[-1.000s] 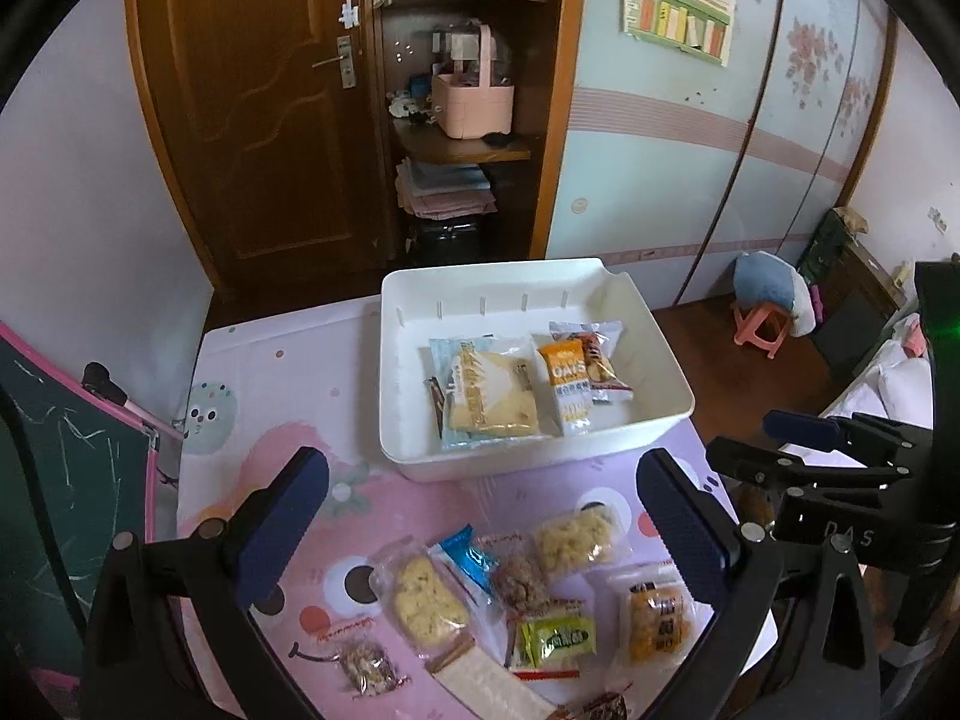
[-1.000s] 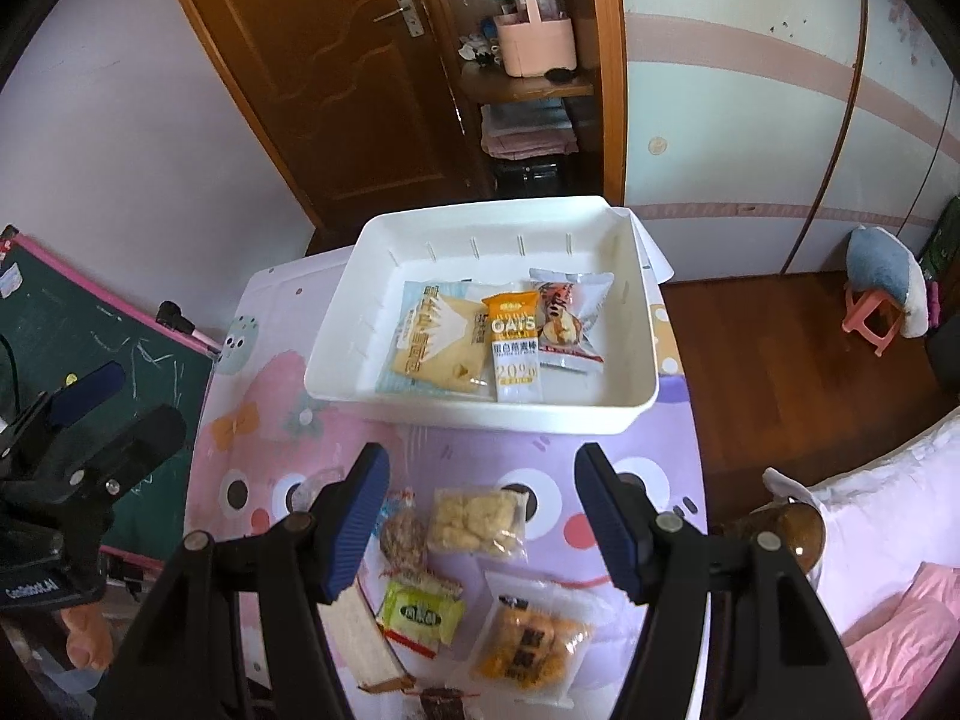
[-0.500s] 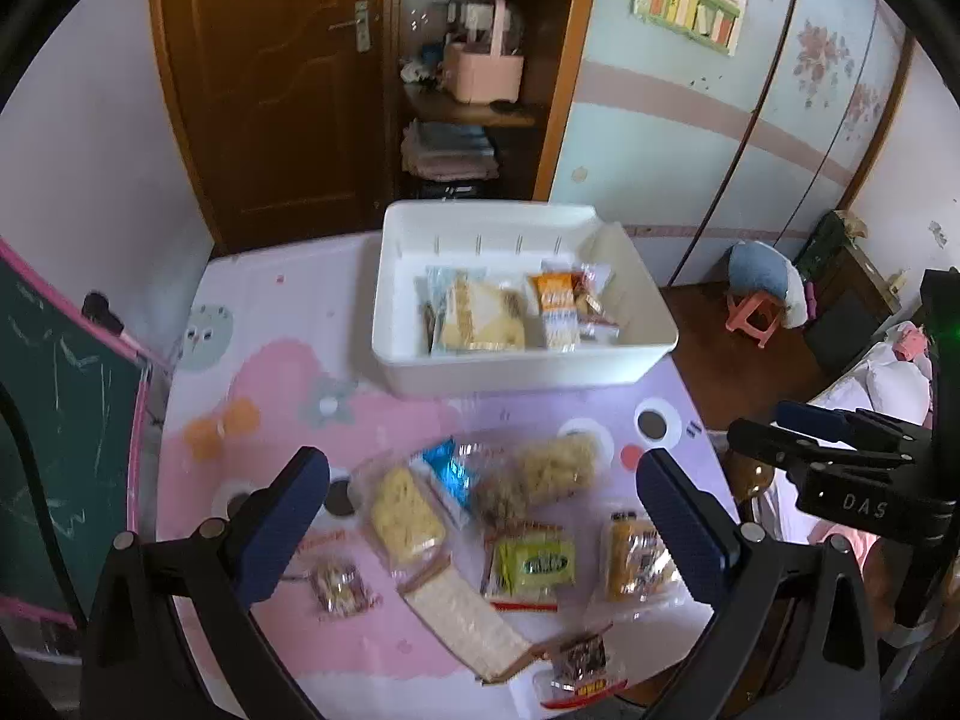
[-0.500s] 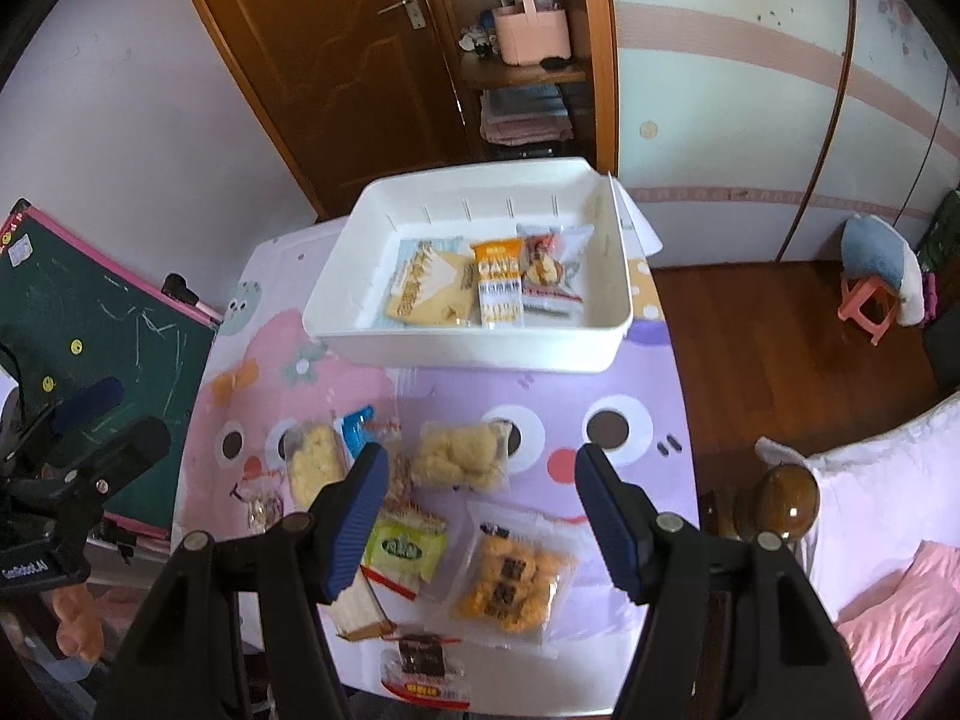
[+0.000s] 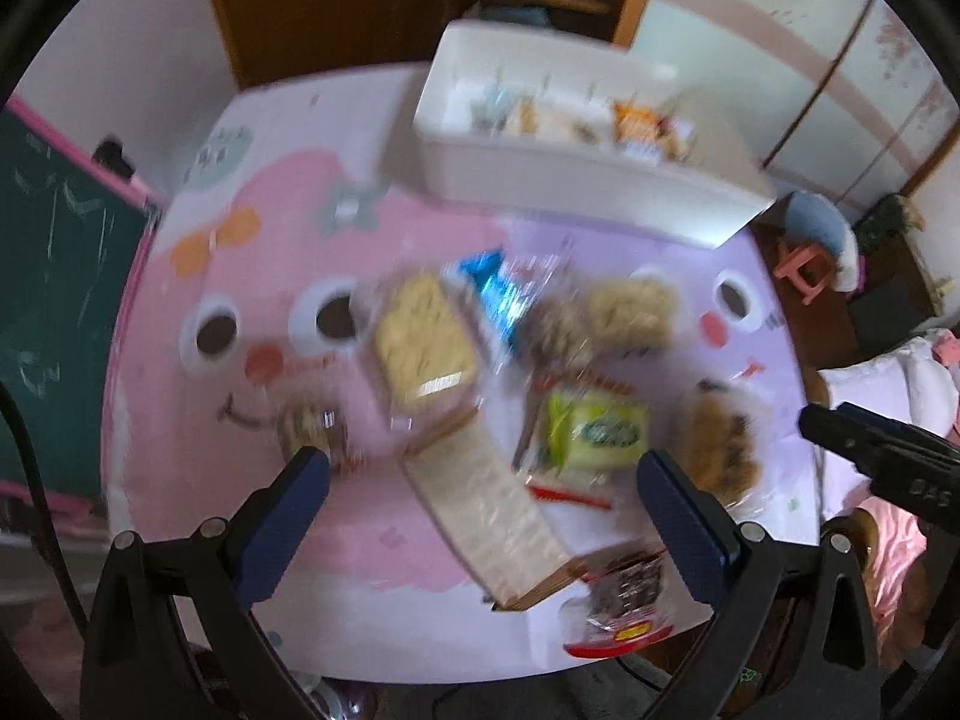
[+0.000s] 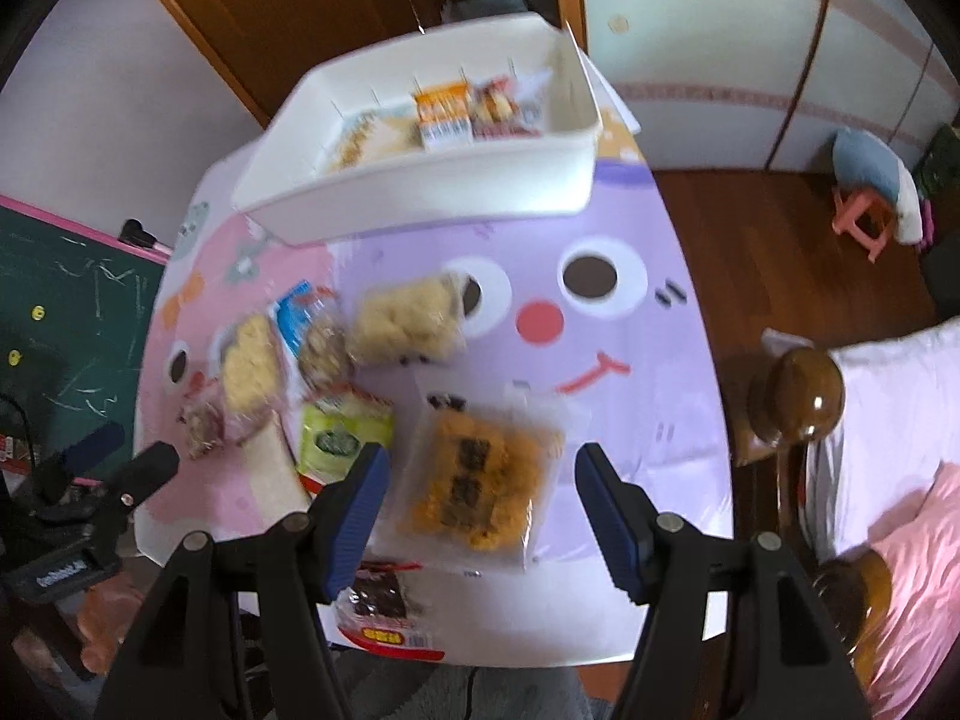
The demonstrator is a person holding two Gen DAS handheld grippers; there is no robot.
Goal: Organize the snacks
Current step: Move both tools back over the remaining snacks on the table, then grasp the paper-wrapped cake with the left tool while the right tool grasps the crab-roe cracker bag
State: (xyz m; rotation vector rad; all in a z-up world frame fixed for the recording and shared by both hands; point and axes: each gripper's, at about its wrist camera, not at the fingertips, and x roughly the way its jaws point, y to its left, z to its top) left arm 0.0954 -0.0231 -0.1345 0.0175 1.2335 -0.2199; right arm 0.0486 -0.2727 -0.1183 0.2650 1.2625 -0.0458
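A white bin (image 5: 576, 180) (image 6: 420, 192) at the far side of the table holds a few snack packs. Several loose packs lie nearer: a yellow cracker pack (image 5: 423, 342), a blue pack (image 5: 495, 288), a green pack (image 5: 594, 429) (image 6: 345, 438), a long wafer pack (image 5: 492, 516), an orange cookie pack (image 6: 474, 486) (image 5: 723, 444) and a dark red-edged pack (image 6: 381, 600). My left gripper (image 5: 483, 480) is open above the wafer pack. My right gripper (image 6: 480, 483) is open, straddling the orange cookie pack from above. Both views are blurred.
The table carries a pink and purple cartoon mat (image 6: 600, 324). A green chalkboard (image 5: 54, 276) stands at the left. A bed with pink bedding (image 6: 888, 480) and its wooden post (image 6: 804, 396) are at the right. A wooden door and shelf are behind the bin.
Both grippers have pulled back from the bin and tilted down over the loose packs near the table's front edge. Both stay open. No snack has moved.
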